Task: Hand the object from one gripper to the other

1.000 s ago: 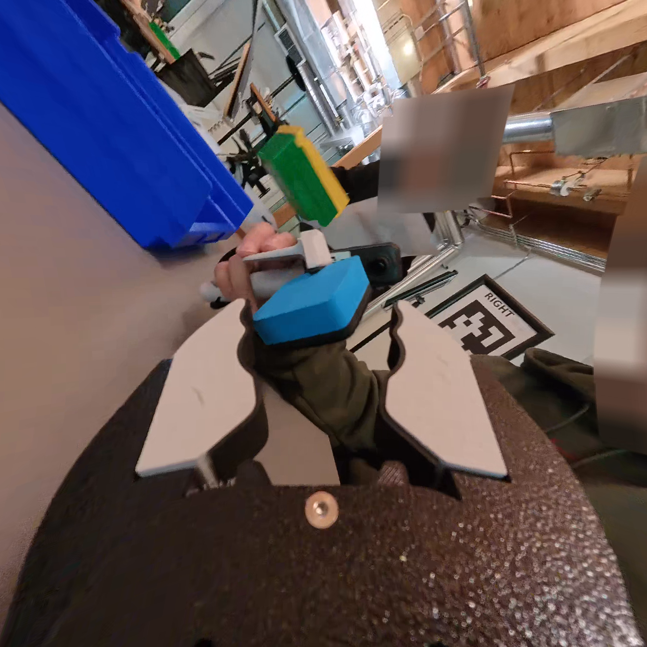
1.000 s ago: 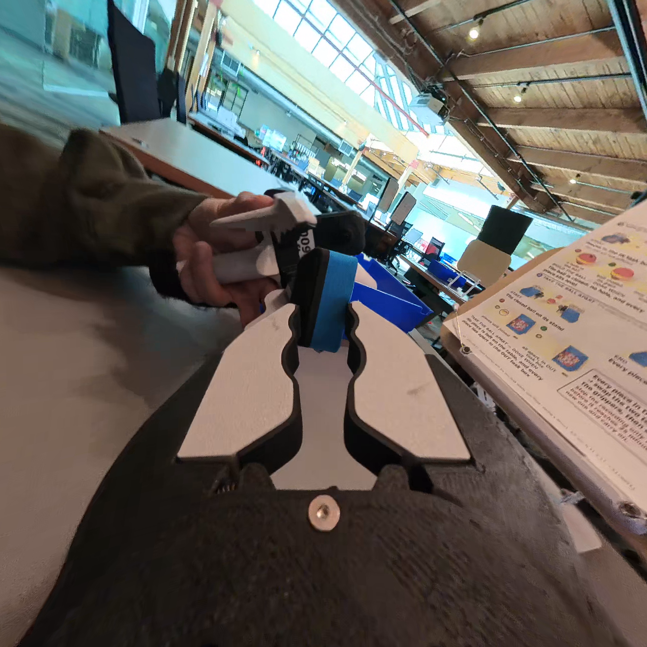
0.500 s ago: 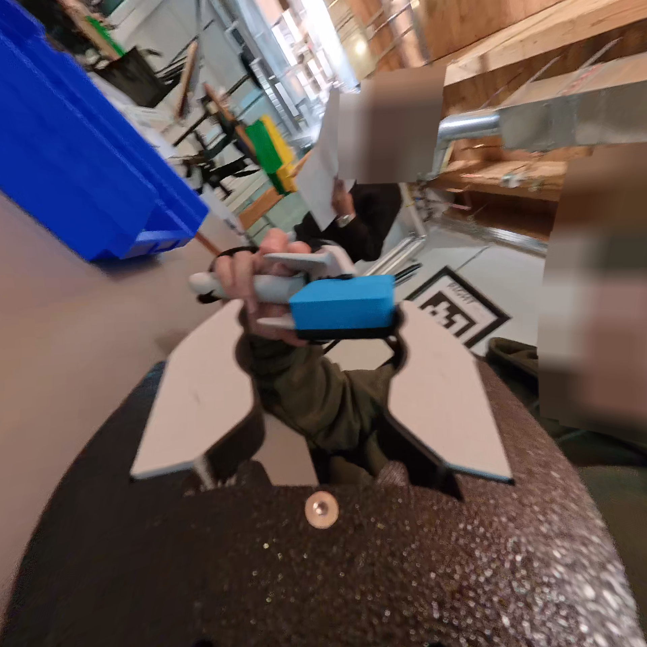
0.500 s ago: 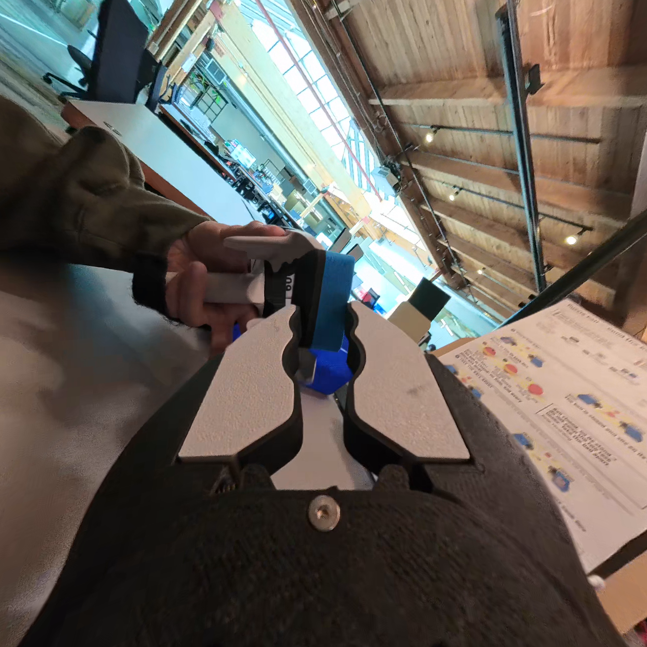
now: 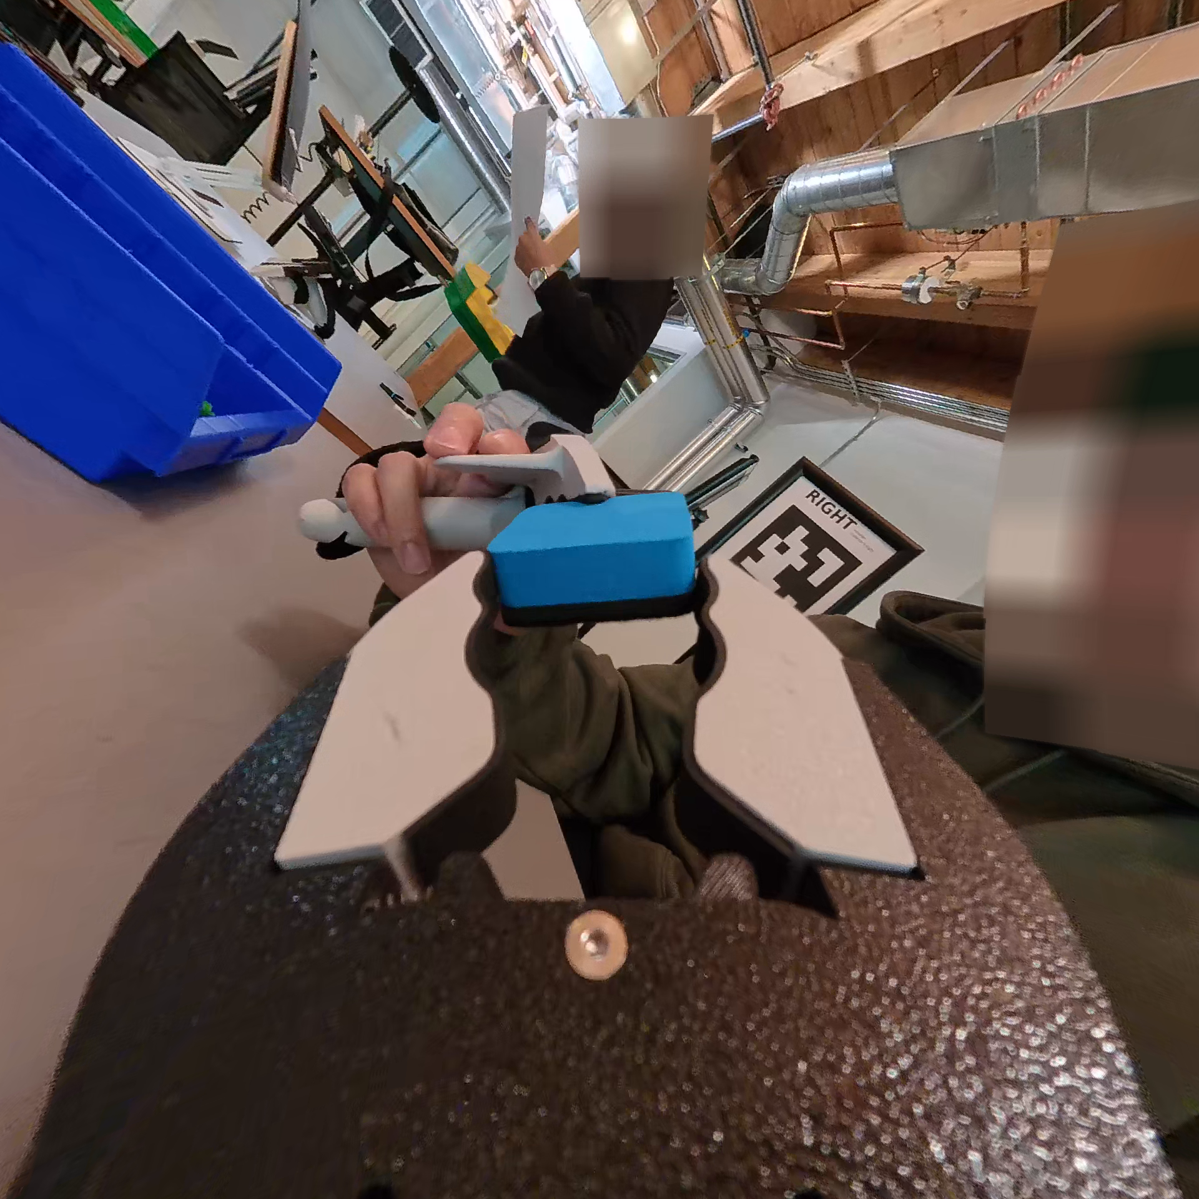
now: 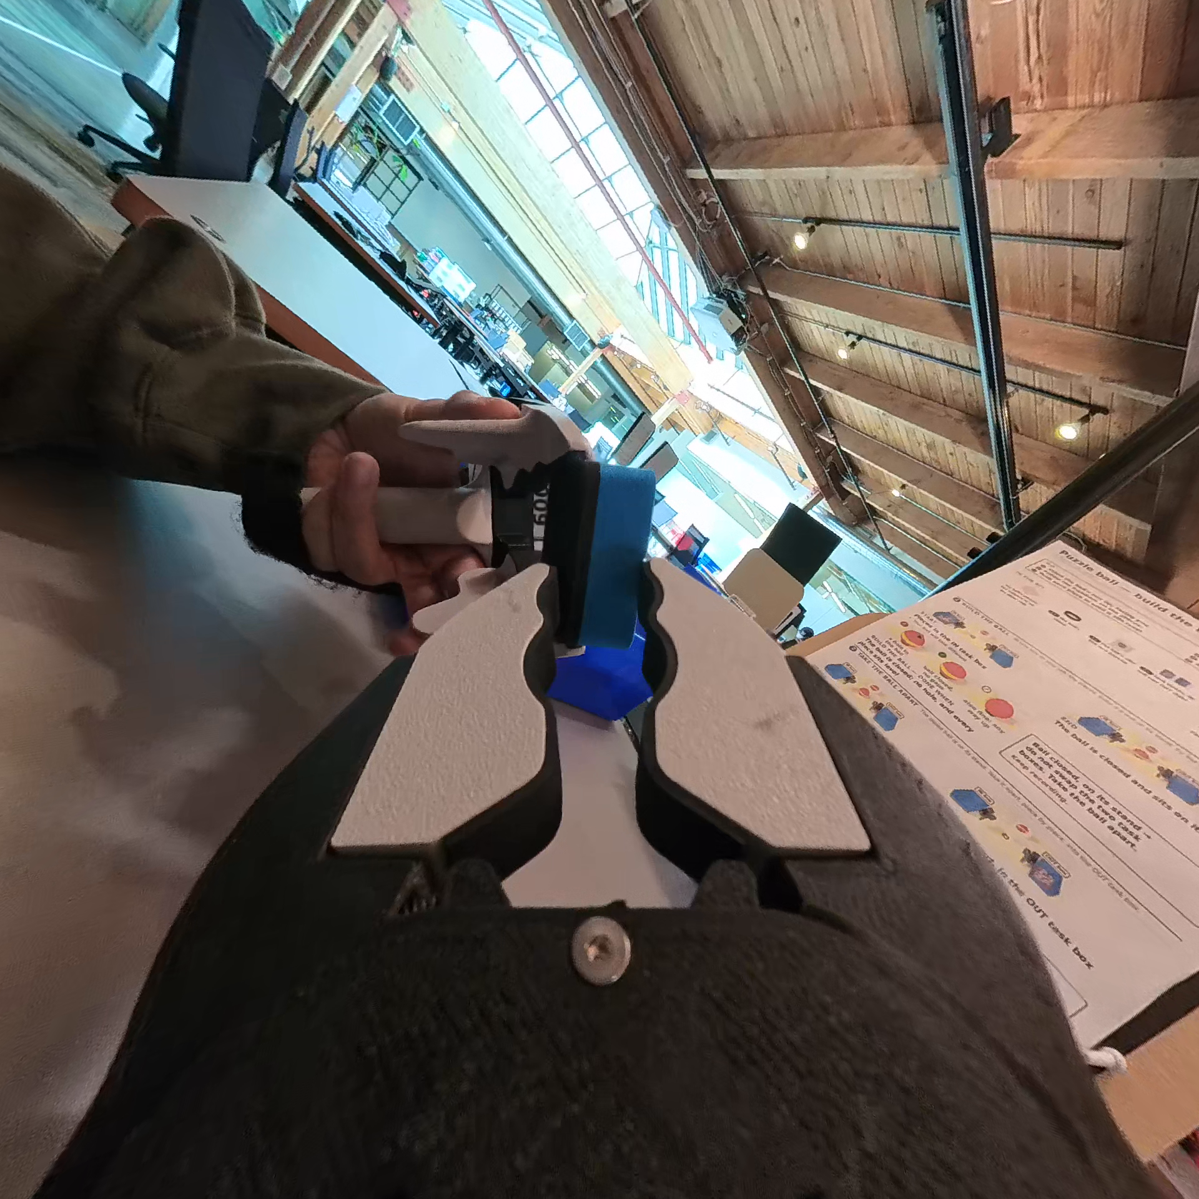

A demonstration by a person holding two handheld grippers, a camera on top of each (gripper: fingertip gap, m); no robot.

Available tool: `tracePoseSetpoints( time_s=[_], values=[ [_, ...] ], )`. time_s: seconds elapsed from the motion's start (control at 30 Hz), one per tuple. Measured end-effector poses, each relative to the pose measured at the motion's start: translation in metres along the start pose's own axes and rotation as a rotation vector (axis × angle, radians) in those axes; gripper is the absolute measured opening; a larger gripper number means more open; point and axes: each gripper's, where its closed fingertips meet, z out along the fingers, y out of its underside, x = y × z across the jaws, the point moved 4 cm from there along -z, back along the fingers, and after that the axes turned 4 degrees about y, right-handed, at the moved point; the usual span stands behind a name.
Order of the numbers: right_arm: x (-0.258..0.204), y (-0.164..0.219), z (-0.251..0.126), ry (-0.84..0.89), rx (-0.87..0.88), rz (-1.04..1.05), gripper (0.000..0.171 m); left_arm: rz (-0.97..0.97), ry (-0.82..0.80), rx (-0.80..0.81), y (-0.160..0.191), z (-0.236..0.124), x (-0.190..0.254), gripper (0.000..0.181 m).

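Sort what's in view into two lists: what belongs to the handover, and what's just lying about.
Belongs to the job:
- blue sponge block, between both grippers' fingertips
- left gripper
- right gripper

Just lying about:
- blue bin on the table
- framed marker sign
- instruction sheet
- person holding a paper in the background

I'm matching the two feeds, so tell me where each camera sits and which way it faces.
Left wrist view: on the left tool, facing the person; the blue sponge sits between its tips, and a hand and olive sleeve show.
Right wrist view: on the right tool, tilted towards the ceiling, tips around the sponge.
Shared: the sponge and the blue bin.
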Motion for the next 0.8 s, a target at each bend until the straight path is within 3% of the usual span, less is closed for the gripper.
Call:
tracePoseSetpoints(
  time_s=[0.1,0.27,0.37,0.43,0.5,0.67,0.8],
  values=[
    [0.0,0.001,-0.001,-0.011,-0.01,-0.009,0.023,-0.005,0.003,0.016,-0.002,0.001,0.0,0.064],
    [0.001,0.012,-0.001,0.017,-0.07,0.054,0.03,0.084,-0.076,0.04,-0.006,-0.004,-0.007,0.057],
    [0.007,0.023,-0.002,-0.001,-0.118,0.318,0.049,0.229,-0.181,0.066,-0.014,-0.01,-0.009,0.057],
    [0.014,0.033,-0.002,-0.012,-0.156,0.578,0.072,0.402,-0.285,0.063,-0.018,-0.014,-0.011,0.057],
    [0.014,0.04,-0.003,-0.084,-0.177,0.89,0.083,0.58,-0.357,0.056,-0.021,-0.015,-0.009,0.057],
    [0.006,0.036,-0.002,-0.346,-0.042,1.613,0.064,1.008,-0.461,-0.03,-0.018,-0.013,-0.002,0.057],
    [0.01,0.039,-0.001,-0.343,0.029,1.801,0.045,1.321,-0.578,-0.203,-0.01,-0.01,-0.007,0.057]
  ],
)
